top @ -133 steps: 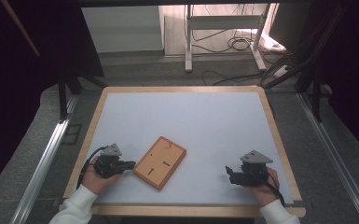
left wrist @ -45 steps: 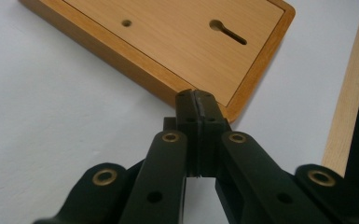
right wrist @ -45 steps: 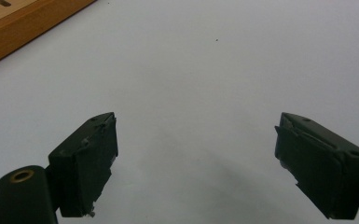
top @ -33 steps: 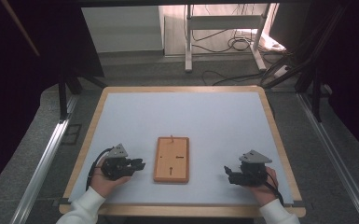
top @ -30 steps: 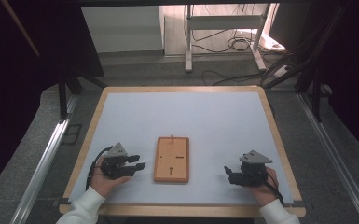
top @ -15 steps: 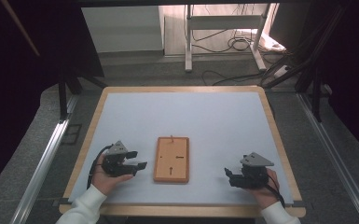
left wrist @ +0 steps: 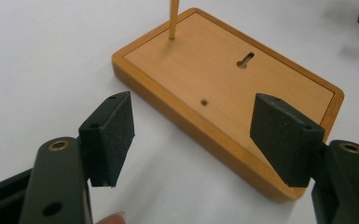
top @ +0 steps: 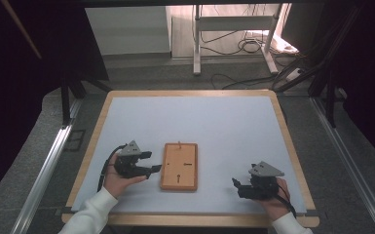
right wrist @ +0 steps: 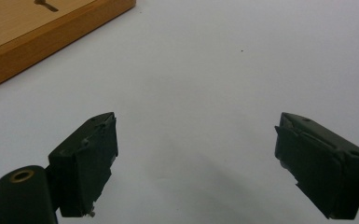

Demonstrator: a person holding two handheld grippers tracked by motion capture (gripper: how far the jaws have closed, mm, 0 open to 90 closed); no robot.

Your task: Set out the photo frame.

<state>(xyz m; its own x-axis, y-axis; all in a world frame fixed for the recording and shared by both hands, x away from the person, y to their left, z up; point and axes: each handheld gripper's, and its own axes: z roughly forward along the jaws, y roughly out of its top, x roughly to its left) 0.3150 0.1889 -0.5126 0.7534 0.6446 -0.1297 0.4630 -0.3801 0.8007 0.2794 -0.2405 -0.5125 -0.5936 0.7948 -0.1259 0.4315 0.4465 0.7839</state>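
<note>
Lying just beside left hand-held gripper: wooden board

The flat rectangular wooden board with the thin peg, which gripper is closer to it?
Left. The left gripper sits right beside the flat rectangular wooden board, jaws open toward its left edge. The right gripper rests farther off, apart from its near right corner.
</note>
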